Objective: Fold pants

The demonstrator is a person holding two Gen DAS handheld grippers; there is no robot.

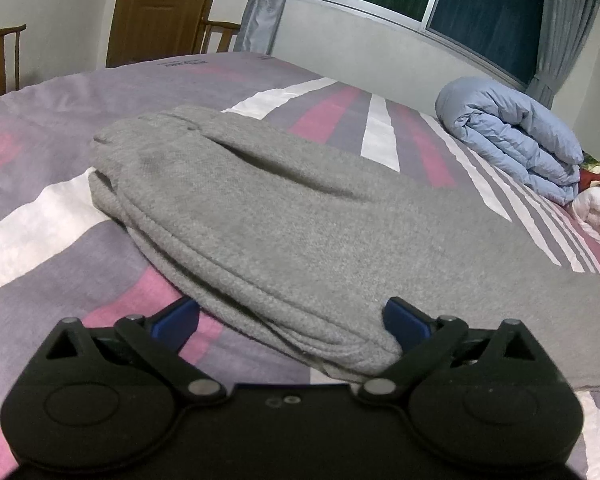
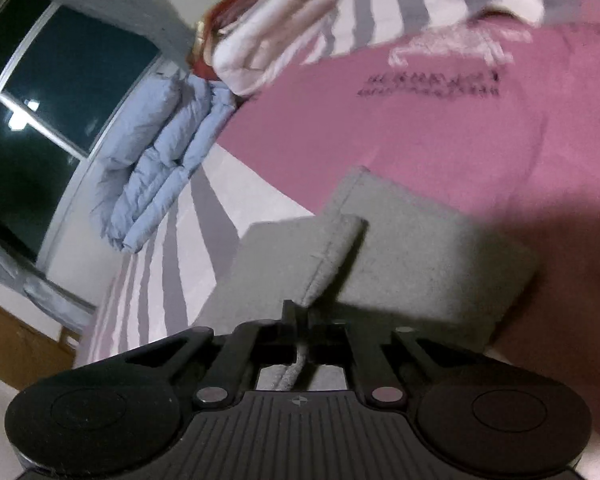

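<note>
Grey pants (image 1: 268, 216), folded in layers, are laid on the striped bedcover (image 1: 40, 216) beside a rolled blue quilt (image 1: 516, 140); left gripper (image 1: 292, 320) is spread wide around their near edge, right gripper (image 2: 300, 320) is clamped on a cloth fold.

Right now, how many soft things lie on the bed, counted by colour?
Grey: 1, the pants
Light blue: 1, the folded quilt
White with red: 1, a bundle of bedding
Total: 3

Pants (image 1: 260, 216) on bed (image 1: 52, 208), quilt (image 1: 516, 140) behind
</note>
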